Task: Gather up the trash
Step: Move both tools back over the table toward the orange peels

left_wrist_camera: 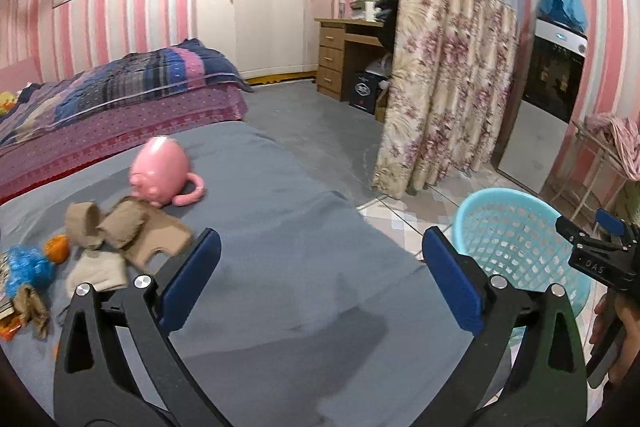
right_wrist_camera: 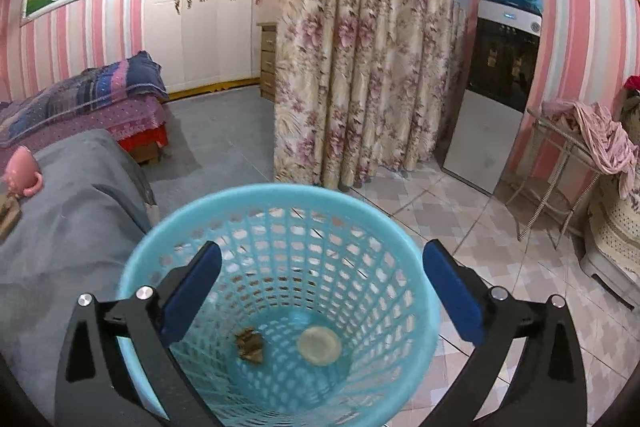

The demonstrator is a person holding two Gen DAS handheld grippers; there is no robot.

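Pink-striped bedroom, grey bedspread (left_wrist_camera: 280, 227) | done: two scraps lie in your blue basket (right_wrist_camera: 400, 243) | left: cardboard pieces (left_wrist_camera: 132, 227) on the spread | left gripper (left_wrist_camera: 320, 267), right gripper (right_wrist_camera: 322, 275): both spread wide, empty.

Open right gripper (right_wrist_camera: 322, 291) over bin (right_wrist_camera: 416, 267) w/ scraps (right_wrist_camera: 250, 345)

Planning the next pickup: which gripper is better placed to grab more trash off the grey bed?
Left. The left gripper is open over the bed, near the cardboard scraps. The right gripper, also empty, hangs over the blue basket.
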